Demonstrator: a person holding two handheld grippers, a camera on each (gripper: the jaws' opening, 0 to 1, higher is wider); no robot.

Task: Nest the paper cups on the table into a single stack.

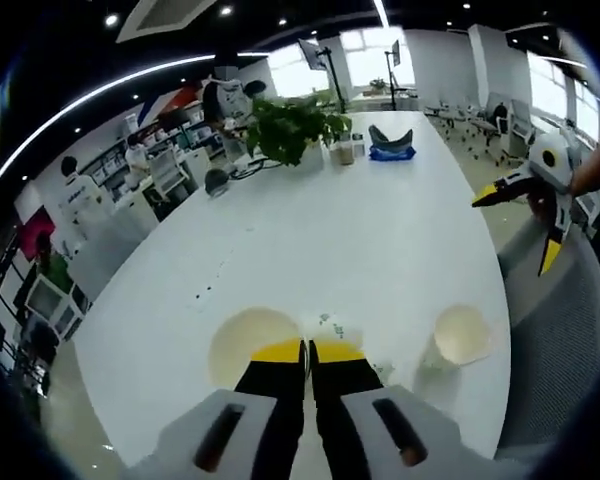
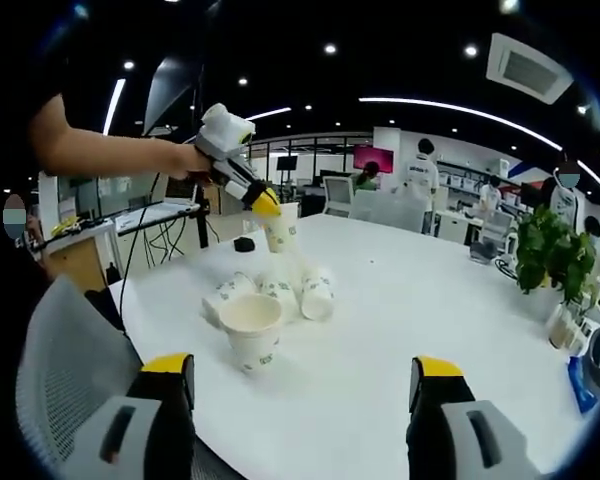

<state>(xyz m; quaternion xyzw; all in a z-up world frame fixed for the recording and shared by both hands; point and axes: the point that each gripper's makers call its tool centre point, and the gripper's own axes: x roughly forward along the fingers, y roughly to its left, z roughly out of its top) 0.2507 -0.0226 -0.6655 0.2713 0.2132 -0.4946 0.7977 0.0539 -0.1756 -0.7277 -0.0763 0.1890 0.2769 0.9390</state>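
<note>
Now my left gripper [image 2: 265, 205] pinches one cup [image 2: 279, 233] above the heap [image 2: 270, 290], my right [image 2: 305, 385] gapes empty, and a careless drop could topple them.

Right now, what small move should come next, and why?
Probably carry the cup held by the left gripper over the upright cup and lower it in. The right gripper is open and holds nothing, and other cups lie tipped behind.
</note>
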